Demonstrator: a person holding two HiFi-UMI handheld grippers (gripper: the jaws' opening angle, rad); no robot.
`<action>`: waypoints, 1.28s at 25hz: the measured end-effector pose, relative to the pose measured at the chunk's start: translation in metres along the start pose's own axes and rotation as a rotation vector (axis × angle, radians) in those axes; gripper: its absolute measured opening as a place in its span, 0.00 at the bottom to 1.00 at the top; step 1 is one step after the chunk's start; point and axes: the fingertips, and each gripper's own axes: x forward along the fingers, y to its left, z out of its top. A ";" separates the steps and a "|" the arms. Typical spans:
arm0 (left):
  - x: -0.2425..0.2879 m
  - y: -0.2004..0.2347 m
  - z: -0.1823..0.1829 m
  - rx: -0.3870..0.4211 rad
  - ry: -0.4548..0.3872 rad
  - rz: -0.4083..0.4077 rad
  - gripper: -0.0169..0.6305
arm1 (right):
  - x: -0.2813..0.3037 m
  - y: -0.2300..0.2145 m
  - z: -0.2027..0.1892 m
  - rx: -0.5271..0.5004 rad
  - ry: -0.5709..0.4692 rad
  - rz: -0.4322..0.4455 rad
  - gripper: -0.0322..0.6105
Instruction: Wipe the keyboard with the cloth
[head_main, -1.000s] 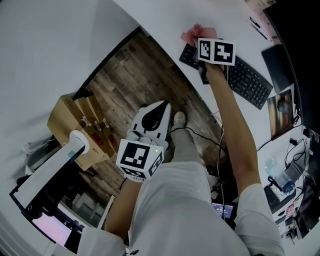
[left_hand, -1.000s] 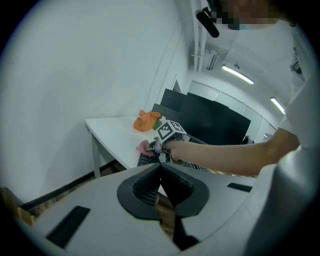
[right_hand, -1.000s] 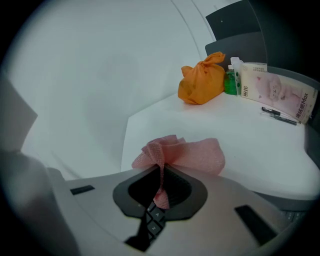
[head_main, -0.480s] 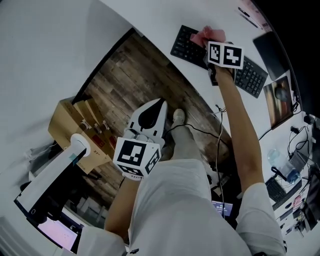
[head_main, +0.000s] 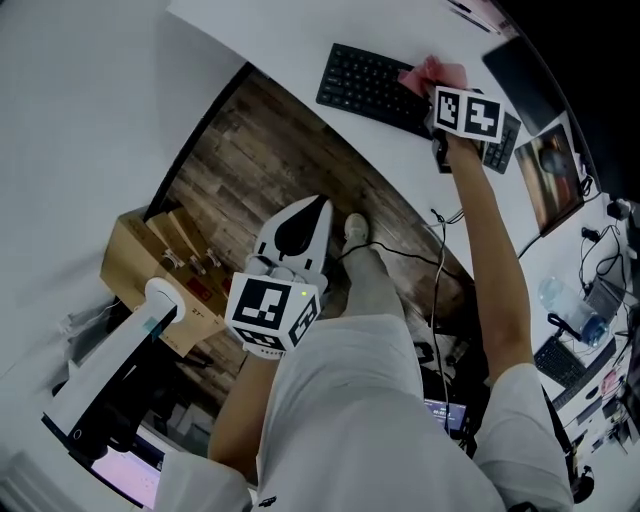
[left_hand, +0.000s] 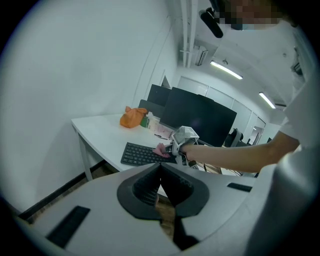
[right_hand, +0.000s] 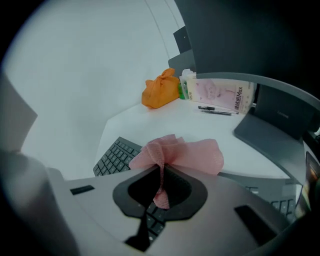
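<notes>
A black keyboard (head_main: 372, 84) (left_hand: 141, 153) (right_hand: 116, 156) lies on the white desk (head_main: 300, 40). My right gripper (head_main: 440, 82) (right_hand: 161, 176) is shut on a pink cloth (head_main: 432, 73) (right_hand: 181, 152) (left_hand: 161, 149), which it holds over the keyboard's right half. Whether the cloth touches the keys I cannot tell. My left gripper (head_main: 308, 212) (left_hand: 161, 167) hangs low over the wooden floor, away from the desk, shut with nothing in it.
An orange bag (right_hand: 160, 90) (left_hand: 132, 118), a pink packet (right_hand: 220, 95) and a pen (right_hand: 216, 111) sit at the desk's back. A dark monitor (left_hand: 197, 117) stands behind the keyboard. Cardboard boxes (head_main: 165, 265) and a cable (head_main: 400, 260) lie on the floor (head_main: 260, 150).
The right gripper has carried the pink cloth rightward along the keyboard, from its left end towards its right half. The left gripper has stayed low and still.
</notes>
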 end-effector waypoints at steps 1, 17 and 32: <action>0.001 -0.003 0.000 0.005 0.003 -0.007 0.05 | -0.004 -0.006 -0.002 0.003 -0.002 -0.008 0.09; 0.012 -0.045 -0.006 0.062 0.035 -0.085 0.05 | -0.067 -0.110 -0.036 0.051 -0.005 -0.152 0.09; 0.013 -0.058 -0.008 0.094 0.042 -0.126 0.05 | -0.114 -0.168 -0.069 0.169 -0.023 -0.261 0.09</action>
